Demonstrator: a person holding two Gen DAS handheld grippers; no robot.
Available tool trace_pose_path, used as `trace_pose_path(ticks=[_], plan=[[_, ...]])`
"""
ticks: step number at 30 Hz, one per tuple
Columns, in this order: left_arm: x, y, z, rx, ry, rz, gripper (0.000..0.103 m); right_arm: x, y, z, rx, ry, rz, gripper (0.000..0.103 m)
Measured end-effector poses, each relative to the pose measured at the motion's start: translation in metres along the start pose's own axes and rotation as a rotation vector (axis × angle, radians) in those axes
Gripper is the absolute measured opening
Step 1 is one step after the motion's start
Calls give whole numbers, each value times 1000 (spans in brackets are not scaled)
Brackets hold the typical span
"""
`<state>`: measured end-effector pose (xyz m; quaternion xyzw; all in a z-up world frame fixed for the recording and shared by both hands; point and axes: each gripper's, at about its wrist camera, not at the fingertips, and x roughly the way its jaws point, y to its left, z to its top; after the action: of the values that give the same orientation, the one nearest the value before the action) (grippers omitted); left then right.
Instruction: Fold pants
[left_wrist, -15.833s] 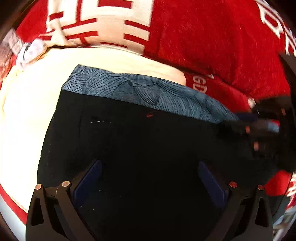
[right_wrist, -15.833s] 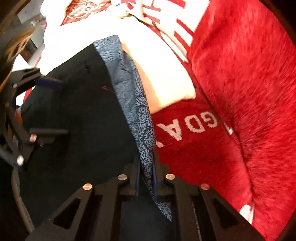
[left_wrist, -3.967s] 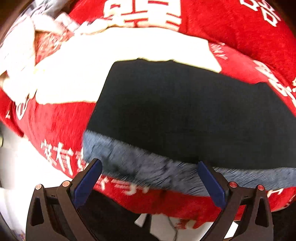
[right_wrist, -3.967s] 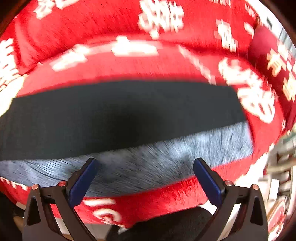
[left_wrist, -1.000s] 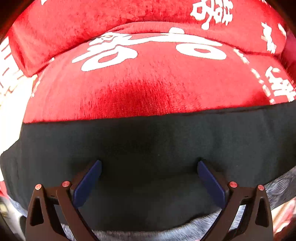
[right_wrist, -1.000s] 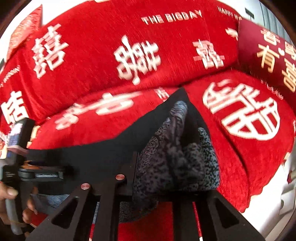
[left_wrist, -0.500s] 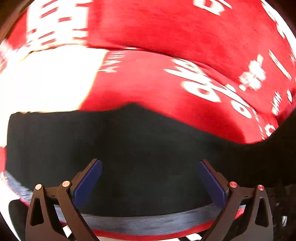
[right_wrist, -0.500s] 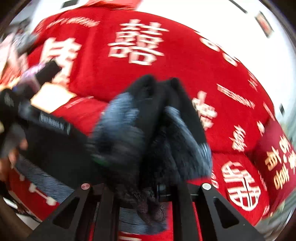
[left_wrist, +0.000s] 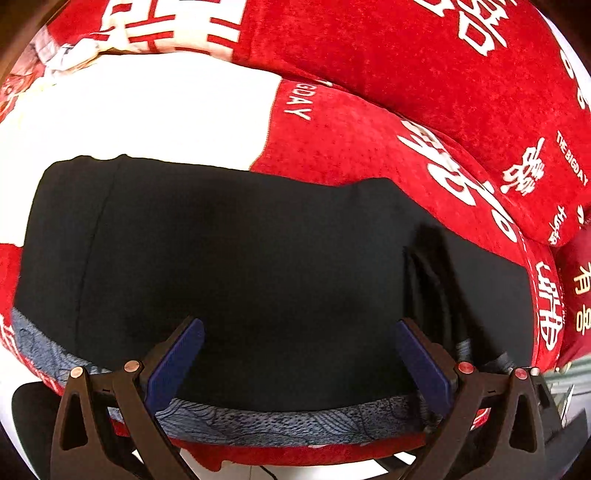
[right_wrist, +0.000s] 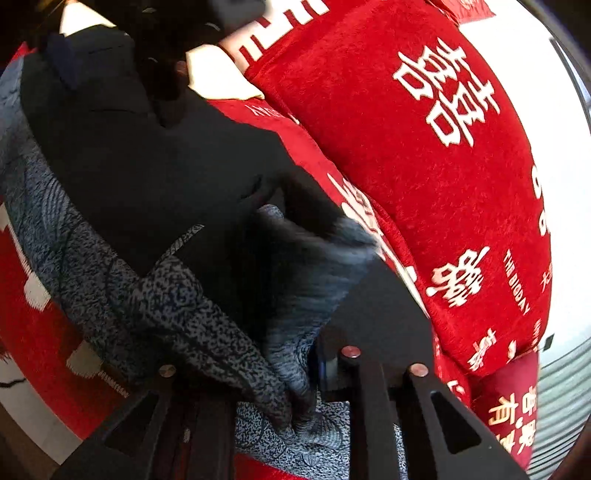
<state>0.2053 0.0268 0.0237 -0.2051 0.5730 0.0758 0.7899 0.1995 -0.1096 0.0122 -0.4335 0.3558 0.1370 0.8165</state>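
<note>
Black pants (left_wrist: 258, 258) with a grey-blue patterned band (left_wrist: 277, 424) lie flat on the red sofa seat. My left gripper (left_wrist: 295, 369) hovers over them near the front edge, jaws wide apart and nothing between its blue pads (left_wrist: 173, 362). In the right wrist view the pants (right_wrist: 166, 166) have a folded-over end, and its patterned fabric (right_wrist: 207, 325) is bunched between the fingers of my right gripper (right_wrist: 258, 362). Those jaws are opening; the cloth hangs loose and blurred, no longer pinched. One pad of the left gripper (right_wrist: 62, 62) shows at the top left.
The red sofa cover (left_wrist: 369, 147) carries white characters, and its backrest (right_wrist: 424, 166) rises behind the seat. A white cloth (left_wrist: 147, 118) lies beyond the pants at the back left. A red cushion (left_wrist: 576, 295) sits at the right. Pale floor shows below the seat's front edge.
The right gripper carried the bunched end of the pants across and down onto the laid part, rolled over, and its jaws have widened. The left gripper slid sideways along the pants, still open.
</note>
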Motion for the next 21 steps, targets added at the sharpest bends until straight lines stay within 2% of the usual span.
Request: trace_pose_path(ticks=[1,4,7,9,11,14,16,18,21], plan=[[0,-2,1,2,-1,-6,103,-6,-1,1,-7,-12,16,50],[-5,-8,5,17,-16,-17,103,-43,-8,-5,-9,-101,54,80],[-17,-16,6,45,-43,-7,103,-77,-25,-22,43,-158,131,81],[-24,-27,7,69,-56,-16,103,-92,-58,-38,186,-177,230,81],[-30,-45,6,102,-62,-45,103,-90,-92,-57,336,-164,302,81],[-29,-87,0,194,-47,-127,103,-58,-130,-91,510,-90,405,81],[-18,-113,-6,248,-22,-161,103,-25,-137,-114,589,8,475,81],[2,-132,-16,287,34,-146,103,5,-133,-139,668,116,575,81],[36,-135,-33,295,130,-98,103,11,-130,-158,720,124,634,81]])
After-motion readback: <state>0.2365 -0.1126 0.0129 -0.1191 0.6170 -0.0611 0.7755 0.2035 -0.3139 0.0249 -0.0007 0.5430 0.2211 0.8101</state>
